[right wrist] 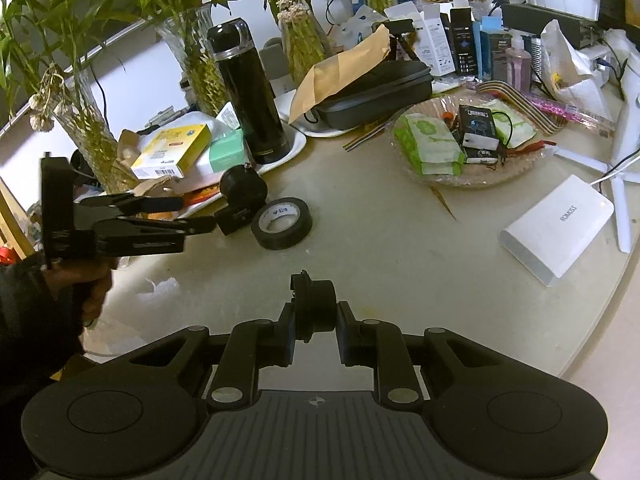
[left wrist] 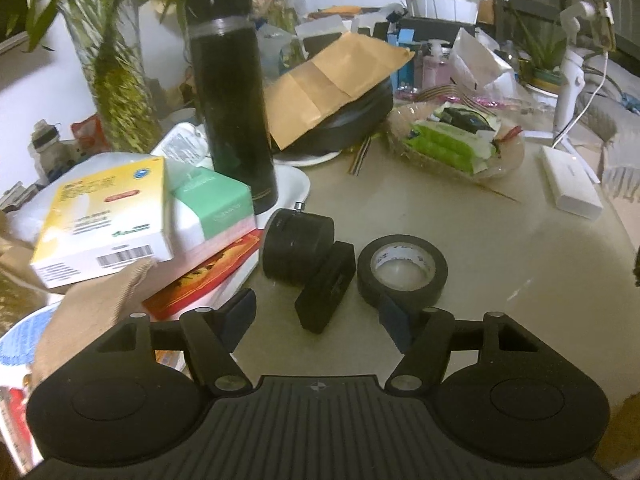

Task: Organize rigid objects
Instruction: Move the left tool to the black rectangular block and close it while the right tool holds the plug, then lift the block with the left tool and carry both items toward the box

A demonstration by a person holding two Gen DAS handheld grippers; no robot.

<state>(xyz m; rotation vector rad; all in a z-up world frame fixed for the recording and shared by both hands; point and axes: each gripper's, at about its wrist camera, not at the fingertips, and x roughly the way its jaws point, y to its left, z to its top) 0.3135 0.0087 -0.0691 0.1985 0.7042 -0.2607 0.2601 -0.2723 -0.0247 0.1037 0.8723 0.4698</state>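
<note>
Blk round part (right wrist: 316, 306), matte, in R gripper (right wrist: 316, 334)

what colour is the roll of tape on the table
Black, with a white inner core; the roll of tape shows best in the left wrist view.

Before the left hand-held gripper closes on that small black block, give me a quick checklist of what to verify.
1. Left hand-held gripper open around the black block: ok.
2. Pads not yet pressing the block: ok, gaps show on both sides.
3. Block free of neighbours: not ok, it leans against the black caster wheel.
4. Tape roll clear of the nearer finger: not ok, they overlap in the left wrist view.
5. Right hand-held gripper secure on its small black part: ok.
</note>
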